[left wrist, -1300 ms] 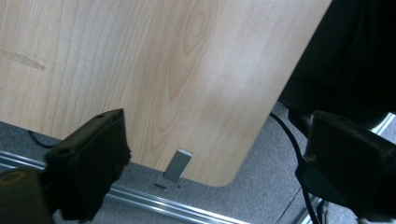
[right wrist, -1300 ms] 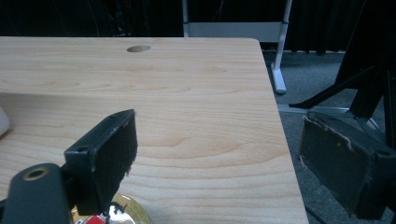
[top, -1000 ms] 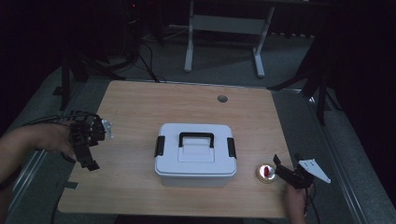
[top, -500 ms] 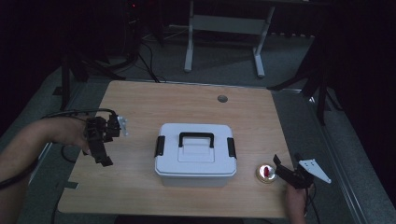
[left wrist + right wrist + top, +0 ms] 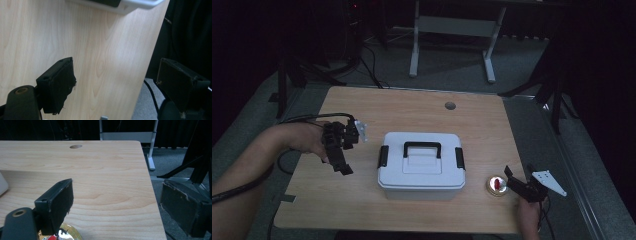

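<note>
A white box sits mid-table. Left gripper hangs left of it, jaws apart; right gripper, right, jaws apart beside a gold disc.

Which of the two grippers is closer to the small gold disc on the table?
The right gripper: the gold disc lies just beside its jaws, while the left gripper is beyond the white box.

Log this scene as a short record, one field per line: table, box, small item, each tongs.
table: light wood table with a round hole near the far edge
box: white lidded box, black handle and side latches, lid on
small item: round gold disc with a red part, right of the box
left tongs: open, empty, left of the box
right tongs: open, empty, beside the disc
</note>
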`<control>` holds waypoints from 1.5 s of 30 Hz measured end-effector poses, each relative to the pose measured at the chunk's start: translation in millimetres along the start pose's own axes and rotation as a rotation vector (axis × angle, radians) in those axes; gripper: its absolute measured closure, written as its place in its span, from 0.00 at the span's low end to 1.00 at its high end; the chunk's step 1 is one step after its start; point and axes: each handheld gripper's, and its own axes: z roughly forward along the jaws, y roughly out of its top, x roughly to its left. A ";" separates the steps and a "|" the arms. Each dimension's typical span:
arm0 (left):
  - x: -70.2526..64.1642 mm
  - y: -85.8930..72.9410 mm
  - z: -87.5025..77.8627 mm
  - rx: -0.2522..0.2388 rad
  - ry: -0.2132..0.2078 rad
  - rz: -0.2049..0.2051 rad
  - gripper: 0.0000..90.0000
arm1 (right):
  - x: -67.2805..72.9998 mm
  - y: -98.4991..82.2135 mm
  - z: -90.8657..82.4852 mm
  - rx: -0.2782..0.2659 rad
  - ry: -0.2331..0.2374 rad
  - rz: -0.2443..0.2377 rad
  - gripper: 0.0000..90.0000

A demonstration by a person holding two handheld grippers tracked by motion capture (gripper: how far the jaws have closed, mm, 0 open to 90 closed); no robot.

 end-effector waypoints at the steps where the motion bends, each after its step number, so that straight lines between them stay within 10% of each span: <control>1: -0.3 2.3 -0.2 -0.012 -0.007 0.008 0.15 | 0.0 0.0 0.1 0.001 0.001 -0.001 0.13; 45: 14.4 129.1 20.0 0.041 -0.013 0.215 0.24 | -2.5 -0.2 -1.7 -0.013 0.037 0.027 0.13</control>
